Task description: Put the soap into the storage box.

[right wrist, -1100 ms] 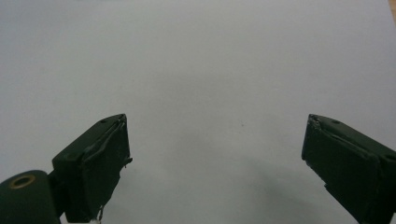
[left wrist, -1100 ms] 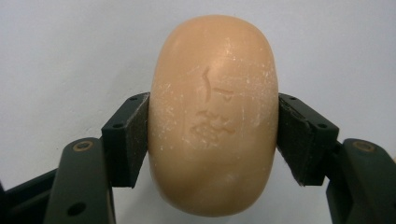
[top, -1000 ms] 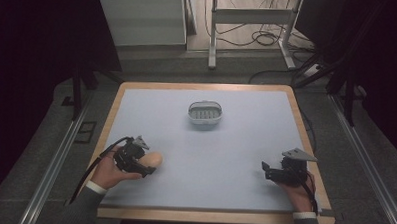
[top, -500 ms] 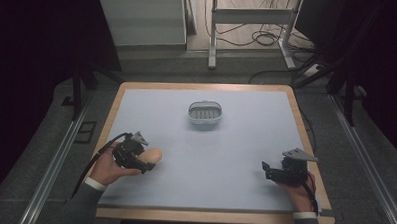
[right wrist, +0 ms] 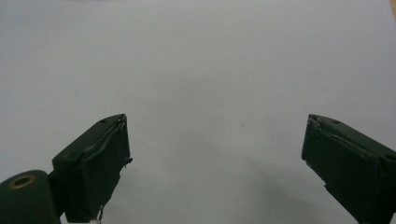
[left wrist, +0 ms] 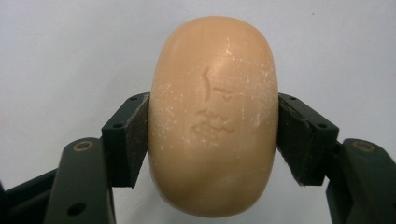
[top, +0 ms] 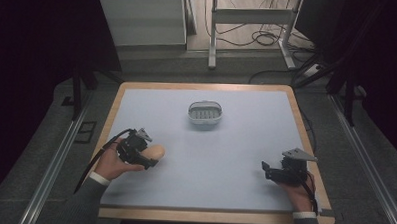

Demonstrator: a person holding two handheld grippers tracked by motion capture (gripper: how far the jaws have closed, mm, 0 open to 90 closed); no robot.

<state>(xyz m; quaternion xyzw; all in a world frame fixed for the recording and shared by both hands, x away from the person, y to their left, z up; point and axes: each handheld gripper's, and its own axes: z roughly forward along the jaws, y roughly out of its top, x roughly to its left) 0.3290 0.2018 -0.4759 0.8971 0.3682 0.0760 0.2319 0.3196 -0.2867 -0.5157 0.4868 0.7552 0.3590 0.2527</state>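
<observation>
Soap [left wrist: 214, 116] I had was a rounded peach-orange oval bar, faint stamp on top, whitish scuffs, pinched across its sides, near the bench's [top: 225, 143] front-left corner.

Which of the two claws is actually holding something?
The left claw: its jaws press both sides of the soap. The right claw gapes open over bare table.

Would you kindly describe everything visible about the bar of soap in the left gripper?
The soap is a rounded oval bar, peach-orange and matte, with a faint stamped mark on its face and pale powdery scuffs. The left gripper clamps it, one black finger pressing each long side, both ends left free. In the high view it sits at the near left of the pale table, seemingly on or just above the surface.
</observation>
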